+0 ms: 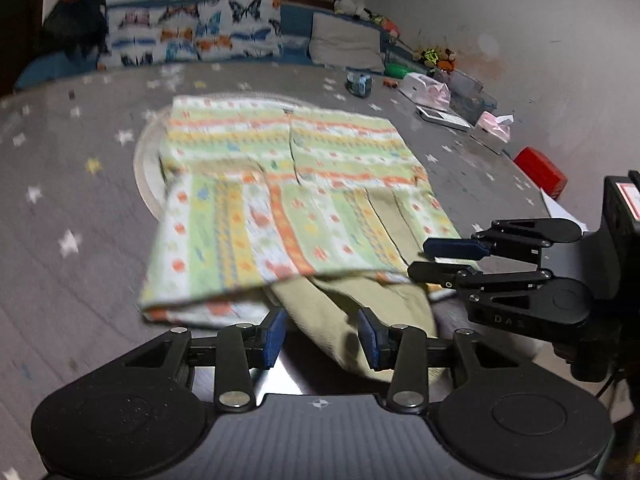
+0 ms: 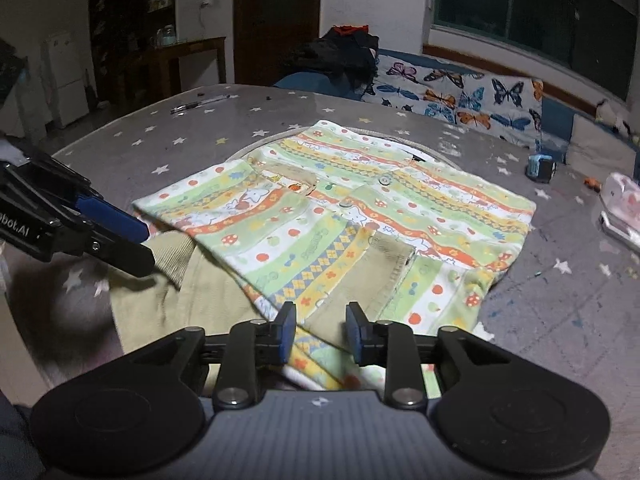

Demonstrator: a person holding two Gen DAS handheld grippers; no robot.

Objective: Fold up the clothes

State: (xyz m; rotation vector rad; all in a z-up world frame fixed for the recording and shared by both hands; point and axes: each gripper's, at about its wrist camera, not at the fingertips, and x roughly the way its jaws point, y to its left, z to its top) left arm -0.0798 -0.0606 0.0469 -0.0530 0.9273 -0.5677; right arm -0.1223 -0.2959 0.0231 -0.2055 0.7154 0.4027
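Spread wide, both the left gripper and right gripper hover at the patterned shirt's near hem on the star-print grey tabletop, clutter lining its right edge.

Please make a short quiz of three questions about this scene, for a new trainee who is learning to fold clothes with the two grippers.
1. True or false: the patterned shirt lies partly folded on the star-print cloth.
2. Which colour is the plain fabric in front of the left gripper? A) red B) khaki C) black
3. Fill the gap: in both wrist views, the jaws of the left gripper and the right gripper stand ____, with nothing pinched between the pads.

Key
1. True
2. B
3. open
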